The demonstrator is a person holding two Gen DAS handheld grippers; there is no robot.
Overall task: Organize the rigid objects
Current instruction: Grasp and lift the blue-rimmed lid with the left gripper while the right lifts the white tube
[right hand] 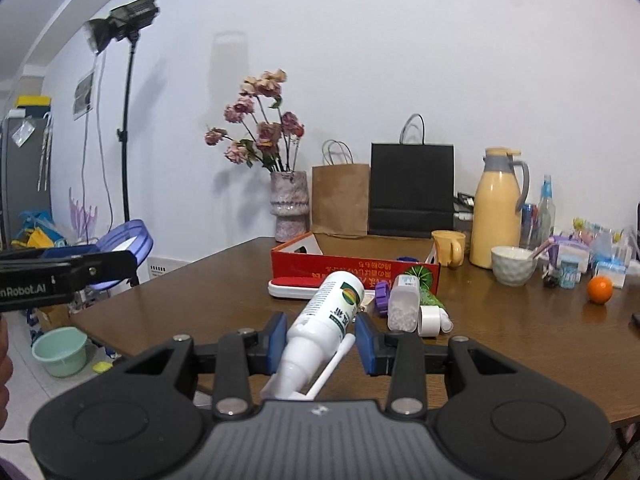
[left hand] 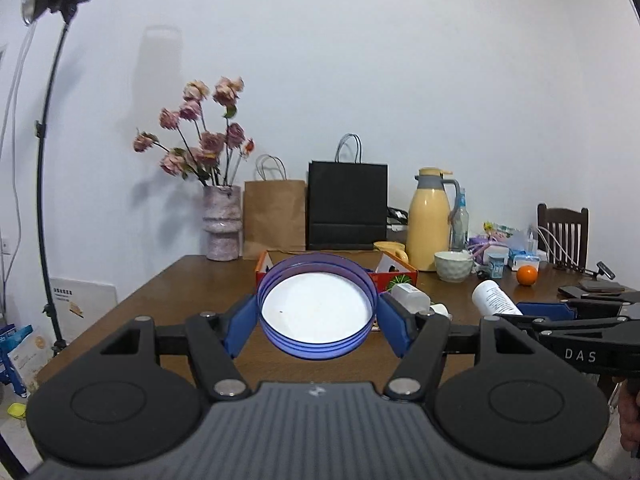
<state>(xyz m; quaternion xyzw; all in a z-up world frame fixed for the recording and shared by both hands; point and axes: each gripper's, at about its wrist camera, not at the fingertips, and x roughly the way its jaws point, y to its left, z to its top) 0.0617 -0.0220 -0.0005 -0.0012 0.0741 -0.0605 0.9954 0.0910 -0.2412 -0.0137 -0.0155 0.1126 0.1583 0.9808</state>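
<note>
A white spray bottle (right hand: 328,320) (light, stiff, slick) sits clamped mid-body in the right gripper (right hand: 321,344) at lower centre, while the left gripper (left hand: 318,320) pinches a purple-rimmed lid (left hand: 318,306) by its edges.

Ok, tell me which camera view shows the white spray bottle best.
The right wrist view: the white spray bottle fills the middle, clamped in the right hand-held gripper, with its label, neck and nozzle straw visible. The left wrist view shows only its flat bottom and some printed side at the right.
</note>
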